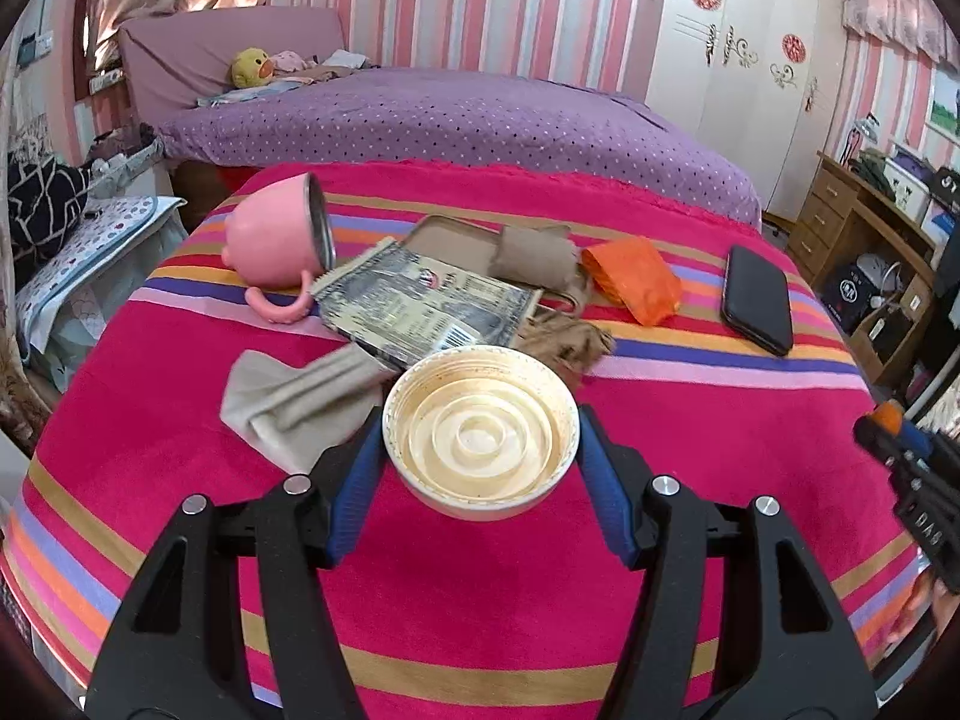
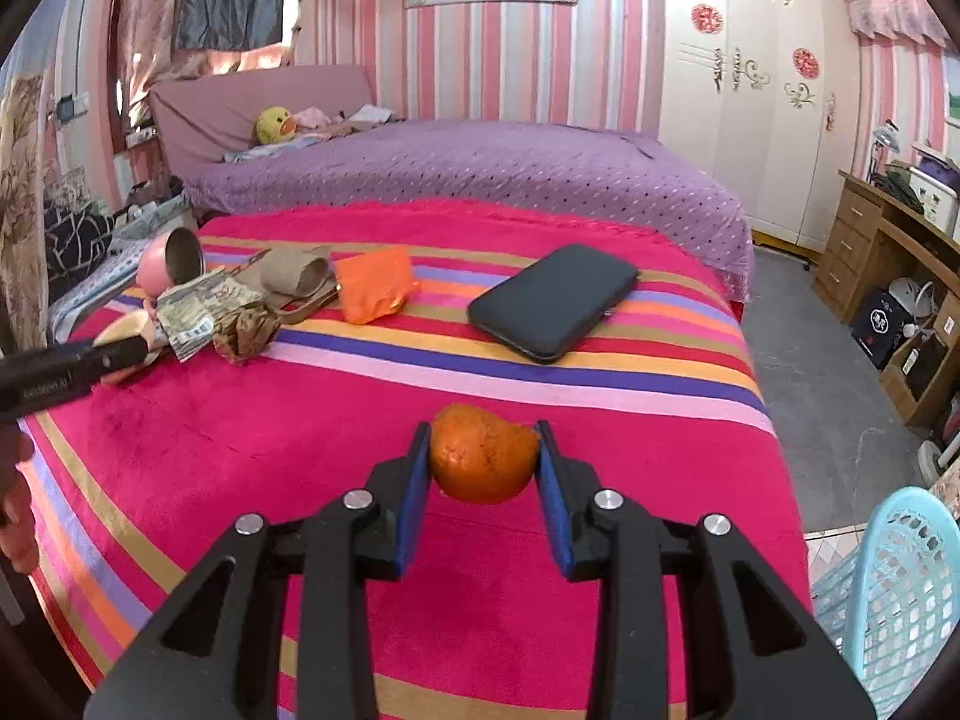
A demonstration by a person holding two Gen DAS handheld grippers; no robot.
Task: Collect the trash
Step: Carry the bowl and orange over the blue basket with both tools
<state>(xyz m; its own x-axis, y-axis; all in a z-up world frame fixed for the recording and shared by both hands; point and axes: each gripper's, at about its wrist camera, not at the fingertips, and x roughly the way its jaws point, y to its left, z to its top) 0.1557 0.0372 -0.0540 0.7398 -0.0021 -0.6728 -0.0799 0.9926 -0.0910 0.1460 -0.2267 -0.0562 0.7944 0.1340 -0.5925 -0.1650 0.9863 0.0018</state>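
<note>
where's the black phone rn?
The flat black phone lies on the striped pink blanket toward its far right side in both wrist views, right of the orange plastic wrapper, beyond the right gripper holding orange peel.

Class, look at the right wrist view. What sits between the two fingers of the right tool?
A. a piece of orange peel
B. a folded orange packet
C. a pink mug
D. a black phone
A. The right tool has its blue-padded fingers closed against both sides of the orange peel, while the phone, pink mug and orange packet lie farther back on the striped blanket.
</note>
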